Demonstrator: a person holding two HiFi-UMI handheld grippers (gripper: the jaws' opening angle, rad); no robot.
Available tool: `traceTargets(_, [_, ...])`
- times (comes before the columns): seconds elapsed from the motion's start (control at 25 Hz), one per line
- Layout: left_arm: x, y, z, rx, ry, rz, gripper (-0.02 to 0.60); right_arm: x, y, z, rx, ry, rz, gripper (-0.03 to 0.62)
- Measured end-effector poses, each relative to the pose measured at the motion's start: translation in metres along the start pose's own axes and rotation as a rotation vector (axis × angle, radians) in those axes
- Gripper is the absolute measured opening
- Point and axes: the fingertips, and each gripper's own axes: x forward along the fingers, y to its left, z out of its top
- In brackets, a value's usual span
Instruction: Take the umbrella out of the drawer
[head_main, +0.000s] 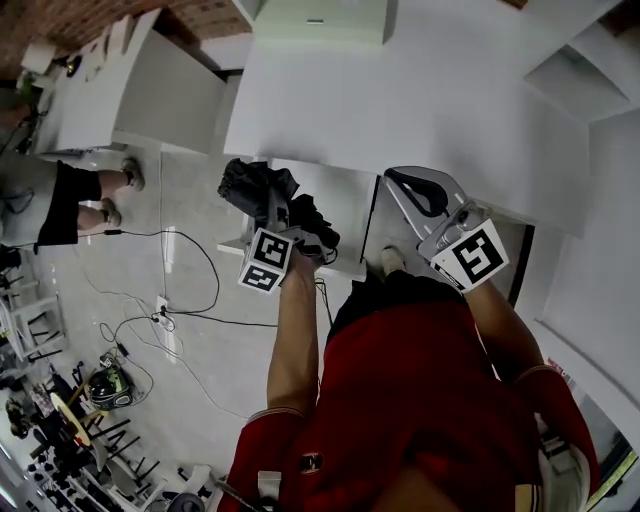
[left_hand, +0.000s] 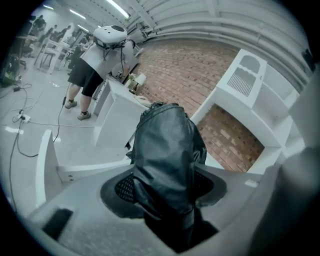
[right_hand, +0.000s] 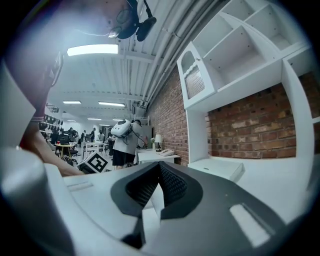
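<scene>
A folded black umbrella (head_main: 252, 183) in its sleeve sits between the jaws of my left gripper (head_main: 278, 212), which is shut on it above the open white drawer (head_main: 344, 198). In the left gripper view the umbrella (left_hand: 167, 150) stands up from between the pads and fills the middle, with my left gripper (left_hand: 167, 187) clamped round its lower end and the drawer's wall (left_hand: 47, 165) below at the left. My right gripper (head_main: 418, 192) hangs to the right of the drawer, over the desk's front edge. In its own view the right gripper (right_hand: 159, 172) has its pads together with nothing between them.
A white desk (head_main: 400, 110) runs across the back, with white shelving (right_hand: 235, 50) on a brick wall (right_hand: 250, 125) above it. Another person (head_main: 70, 195) stands by a second white desk at the left. Cables (head_main: 190, 300) trail over the floor.
</scene>
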Motion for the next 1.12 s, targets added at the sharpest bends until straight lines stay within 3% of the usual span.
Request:
traceTargets(0.44, [-0.056,-0.096,0.049,0.151,-0.117,-0.267,0.245,-0.019,-0.006,0.032,0.006,-0.085,-0.012,0.011])
traceTargets(0.76, [-0.107,-0.158,0.071,0.387,-0.229,-0.440,0.245,-0.037,-0.003,0.050,-0.001,-0.127,-0.014,0.012])
traceTargets(1.12, [-0.165,-0.203,0.086,0.491,-0.328,-0.553,0.245,-0.063,0.010,0.071,-0.006,-0.168,-0.030,0.011])
